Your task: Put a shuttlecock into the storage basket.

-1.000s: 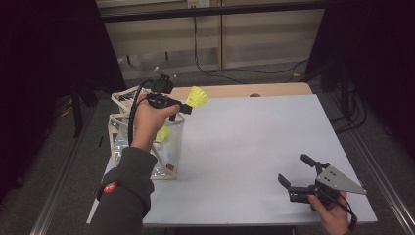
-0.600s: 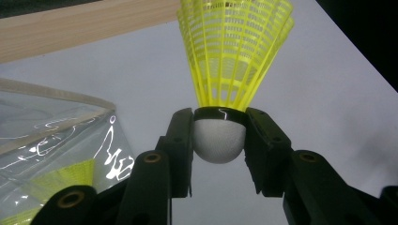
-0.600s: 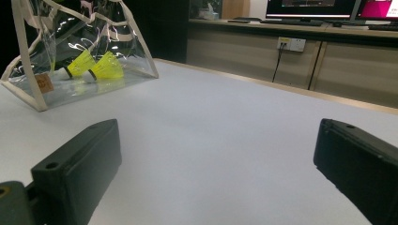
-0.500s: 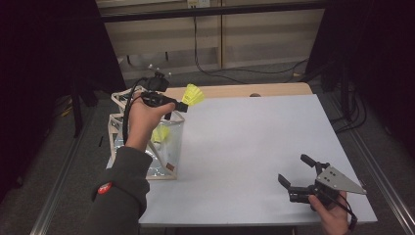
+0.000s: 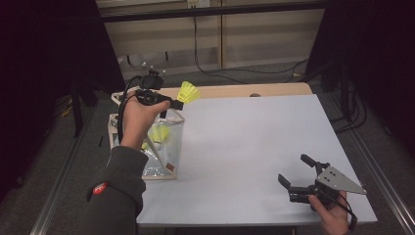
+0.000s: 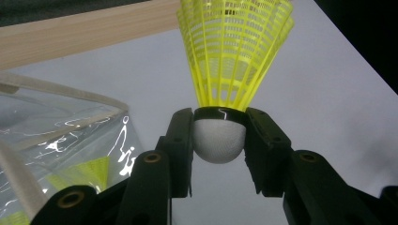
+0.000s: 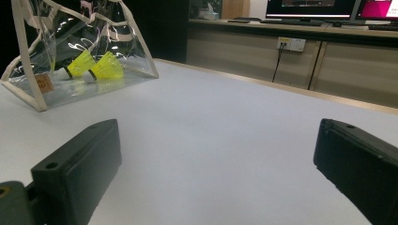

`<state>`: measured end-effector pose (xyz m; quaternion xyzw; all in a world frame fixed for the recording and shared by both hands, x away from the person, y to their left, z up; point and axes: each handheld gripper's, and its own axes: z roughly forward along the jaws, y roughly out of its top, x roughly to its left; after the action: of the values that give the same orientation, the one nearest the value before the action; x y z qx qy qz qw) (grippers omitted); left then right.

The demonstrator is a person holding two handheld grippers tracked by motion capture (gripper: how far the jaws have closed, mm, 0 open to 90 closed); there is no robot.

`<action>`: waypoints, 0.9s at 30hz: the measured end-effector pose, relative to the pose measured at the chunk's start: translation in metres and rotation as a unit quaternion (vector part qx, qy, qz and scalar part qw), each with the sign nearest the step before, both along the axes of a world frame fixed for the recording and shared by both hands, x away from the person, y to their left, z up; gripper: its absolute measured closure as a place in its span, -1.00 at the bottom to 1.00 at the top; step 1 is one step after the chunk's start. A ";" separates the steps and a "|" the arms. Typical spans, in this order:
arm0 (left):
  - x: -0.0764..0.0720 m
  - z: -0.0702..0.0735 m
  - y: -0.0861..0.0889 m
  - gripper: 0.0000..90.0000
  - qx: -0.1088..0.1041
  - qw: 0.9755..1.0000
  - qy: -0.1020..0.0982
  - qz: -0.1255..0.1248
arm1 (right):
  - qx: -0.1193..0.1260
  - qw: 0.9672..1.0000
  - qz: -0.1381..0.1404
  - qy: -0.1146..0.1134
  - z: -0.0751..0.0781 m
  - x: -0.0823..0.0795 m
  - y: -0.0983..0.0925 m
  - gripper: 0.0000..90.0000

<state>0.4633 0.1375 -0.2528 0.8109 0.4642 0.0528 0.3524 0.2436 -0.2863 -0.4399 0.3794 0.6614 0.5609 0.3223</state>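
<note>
White table; left gripper clamps yellow shuttlecock (cork-first); right gripper gapes, holding nothing.

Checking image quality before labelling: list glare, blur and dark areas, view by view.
High view: dark surroundings, table evenly lit. Left gripper view: shuttlecock sharp, white glare streaks on the clear bag. Right gripper view: near jaws soft, bag glinting, bright monitors behind.

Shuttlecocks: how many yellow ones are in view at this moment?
3. One shuttlecock is clamped by its white cork in the left gripper, above the table. Two more lie inside the clear bag; glare there may hide others.
</note>
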 end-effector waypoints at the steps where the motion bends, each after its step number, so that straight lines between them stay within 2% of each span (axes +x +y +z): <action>1: 0.000 0.001 0.001 0.43 0.000 1.000 -0.001 0.002 | 0.001 1.000 0.000 0.000 0.000 0.000 0.000 -0.97; 27: -0.003 0.014 0.024 0.43 0.001 1.000 -0.010 0.024 | -0.001 1.000 -0.001 0.002 -0.001 0.000 0.001 -0.97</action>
<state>0.4608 0.1615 -0.2392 0.7993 0.4796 0.0700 0.3553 0.2437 -0.2855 -0.4404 0.3813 0.6623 0.5589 0.3218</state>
